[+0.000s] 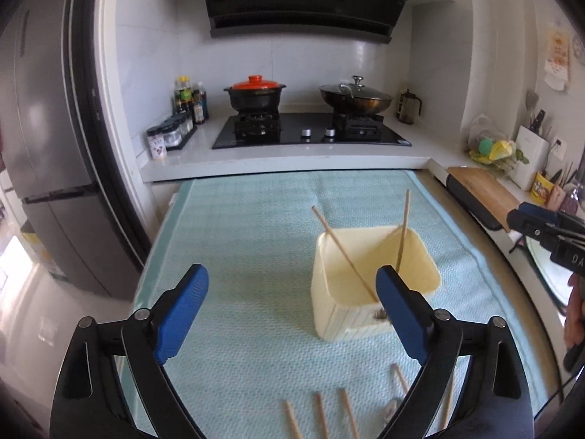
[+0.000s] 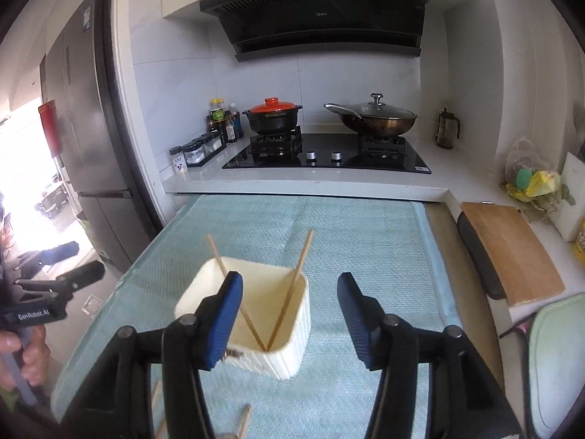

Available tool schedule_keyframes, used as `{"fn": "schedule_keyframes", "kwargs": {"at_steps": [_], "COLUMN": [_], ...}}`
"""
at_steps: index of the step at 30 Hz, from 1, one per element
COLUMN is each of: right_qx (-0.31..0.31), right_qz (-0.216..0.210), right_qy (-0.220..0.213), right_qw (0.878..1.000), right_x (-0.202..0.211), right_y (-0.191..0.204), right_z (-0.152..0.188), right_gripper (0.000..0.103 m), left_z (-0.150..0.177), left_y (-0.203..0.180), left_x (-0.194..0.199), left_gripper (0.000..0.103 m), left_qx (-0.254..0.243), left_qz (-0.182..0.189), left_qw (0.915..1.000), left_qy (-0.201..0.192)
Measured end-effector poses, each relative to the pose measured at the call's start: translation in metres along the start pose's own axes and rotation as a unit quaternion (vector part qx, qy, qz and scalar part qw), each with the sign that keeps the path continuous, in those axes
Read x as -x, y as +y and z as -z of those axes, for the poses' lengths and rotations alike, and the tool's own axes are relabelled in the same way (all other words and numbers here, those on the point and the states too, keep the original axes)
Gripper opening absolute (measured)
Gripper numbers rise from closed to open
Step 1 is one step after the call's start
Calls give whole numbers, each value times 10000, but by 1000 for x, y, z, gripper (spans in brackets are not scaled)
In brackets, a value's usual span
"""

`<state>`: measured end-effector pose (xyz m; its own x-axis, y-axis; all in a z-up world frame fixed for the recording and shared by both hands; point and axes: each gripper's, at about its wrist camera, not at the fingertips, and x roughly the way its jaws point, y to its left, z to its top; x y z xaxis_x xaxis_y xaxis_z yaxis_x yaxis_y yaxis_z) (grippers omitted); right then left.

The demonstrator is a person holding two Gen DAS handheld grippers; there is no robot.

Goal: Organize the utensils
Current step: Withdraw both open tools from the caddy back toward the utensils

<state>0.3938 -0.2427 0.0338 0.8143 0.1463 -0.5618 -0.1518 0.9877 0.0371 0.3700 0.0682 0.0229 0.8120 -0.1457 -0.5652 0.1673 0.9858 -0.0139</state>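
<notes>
A pale green textured mat [image 1: 256, 248] is spread before the black gas hob [image 1: 310, 131]. On it stands a cream ribbed plastic tub [image 1: 365, 285] in which two thin wooden chopsticks [image 1: 404, 230] are leaned — crossed at the base. More loose wooden chopsticks [image 1: 320, 417] are laid nearer. The left gripper [image 1: 292, 311] and right gripper [image 2: 290, 314] are held wide apart, empty.

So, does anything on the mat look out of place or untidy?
Yes. Several chopsticks lie loose on the mat near its front edge, outside the cream holder, which contains only two leaning chopsticks.
</notes>
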Motion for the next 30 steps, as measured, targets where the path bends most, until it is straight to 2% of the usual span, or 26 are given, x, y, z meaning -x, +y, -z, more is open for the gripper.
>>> {"fn": "schedule_keyframes", "kwargs": {"at_steps": [3, 9, 15, 19, 24, 30], "right_qx": [178, 34, -347, -290, -520, -172], "right_qz": [49, 492, 804, 1032, 804, 700], "right_qy": [-157, -487, -242, -139, 84, 326], "right_qw": [9997, 9976, 9959, 9941, 9954, 9969], "right_x": [50, 125, 163, 175, 175, 174], "right_y": [-1, -7, -16, -17, -12, 8], "right_z": [42, 145, 240, 277, 302, 316], "right_gripper": [58, 62, 62, 62, 62, 62], "left_z": [50, 152, 230, 260, 281, 300], "left_y": [10, 24, 35, 33, 25, 32], "left_x": [44, 96, 121, 120, 117, 118], "left_gripper": [99, 99, 101, 102, 102, 102], "left_qx": [-75, 131, 820, 1072, 929, 1059], "left_qz": [-91, -190, -453, -587, -776, -1004], "left_qw": [9998, 9997, 9953, 9912, 9910, 9885], "left_qy": [-183, 0, 243, 506, 575, 399]}}
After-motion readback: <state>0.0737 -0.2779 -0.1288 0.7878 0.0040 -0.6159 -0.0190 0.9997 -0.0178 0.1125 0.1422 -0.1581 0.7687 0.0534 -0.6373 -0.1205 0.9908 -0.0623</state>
